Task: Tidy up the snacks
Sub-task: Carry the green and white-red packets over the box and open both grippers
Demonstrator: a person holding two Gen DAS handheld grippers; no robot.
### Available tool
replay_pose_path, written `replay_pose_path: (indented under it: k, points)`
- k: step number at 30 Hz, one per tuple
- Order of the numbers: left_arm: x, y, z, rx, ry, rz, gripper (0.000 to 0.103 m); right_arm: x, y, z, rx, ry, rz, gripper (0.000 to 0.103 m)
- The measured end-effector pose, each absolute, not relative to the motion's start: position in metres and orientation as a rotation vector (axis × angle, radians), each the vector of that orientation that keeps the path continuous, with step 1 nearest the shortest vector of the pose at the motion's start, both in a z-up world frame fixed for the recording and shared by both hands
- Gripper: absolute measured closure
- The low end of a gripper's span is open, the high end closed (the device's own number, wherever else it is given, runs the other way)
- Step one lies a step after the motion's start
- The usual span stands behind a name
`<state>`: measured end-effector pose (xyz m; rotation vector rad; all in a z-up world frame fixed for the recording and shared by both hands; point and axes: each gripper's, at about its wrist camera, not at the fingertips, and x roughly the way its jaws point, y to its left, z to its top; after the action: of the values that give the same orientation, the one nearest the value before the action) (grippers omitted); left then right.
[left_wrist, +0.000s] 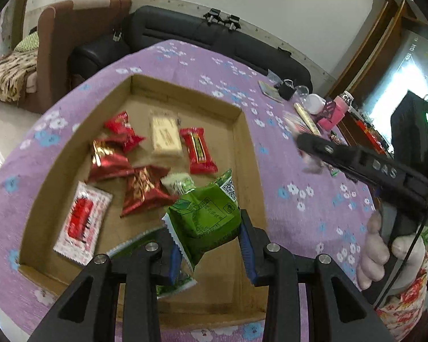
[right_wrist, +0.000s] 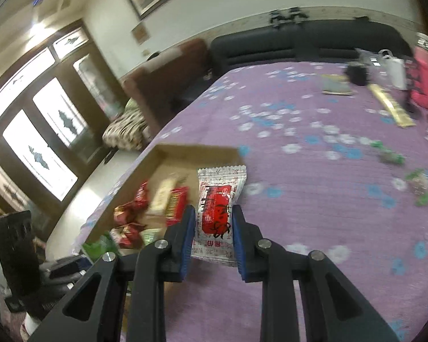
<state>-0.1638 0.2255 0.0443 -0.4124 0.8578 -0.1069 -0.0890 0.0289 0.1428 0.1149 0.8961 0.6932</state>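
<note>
Snacks (left_wrist: 205,222) in both hand-held grippers (left_wrist: 207,245)

A table under a purple cloth printed with white and blue flowers (left_wrist: 294,154) carries a shallow cardboard tray (left_wrist: 244,154) near its edge. Along the far side lie a long yellow packet (right_wrist: 391,108), a small flat booklet (right_wrist: 335,87), a white jar (left_wrist: 315,103) and a pink bottle (left_wrist: 338,111). A few small green-wrapped sweets (right_wrist: 389,155) lie loose on the cloth.
</note>
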Motion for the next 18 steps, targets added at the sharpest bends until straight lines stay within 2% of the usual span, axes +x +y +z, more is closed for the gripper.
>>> replay_pose_path:
  k: [12,15,17,18]
  points:
    - [-0.157,0.220,0.026,-0.434,0.899,-0.133,0.066,-0.068,0.118,0.105,-0.072,0.980,0.688,0.078]
    - [-0.157,0.224,0.029,-0.443,0.891,-0.136,0.059,-0.061,0.126,0.094,-0.097,1.003,0.668,0.078]
    - [-0.161,0.228,0.034,-0.448,0.869,-0.136,0.048,-0.057,0.128,0.088,-0.105,1.011,0.659,0.078]
    - [-0.163,0.231,0.036,-0.452,0.859,-0.133,0.046,-0.057,0.129,0.085,-0.108,1.015,0.657,0.078]
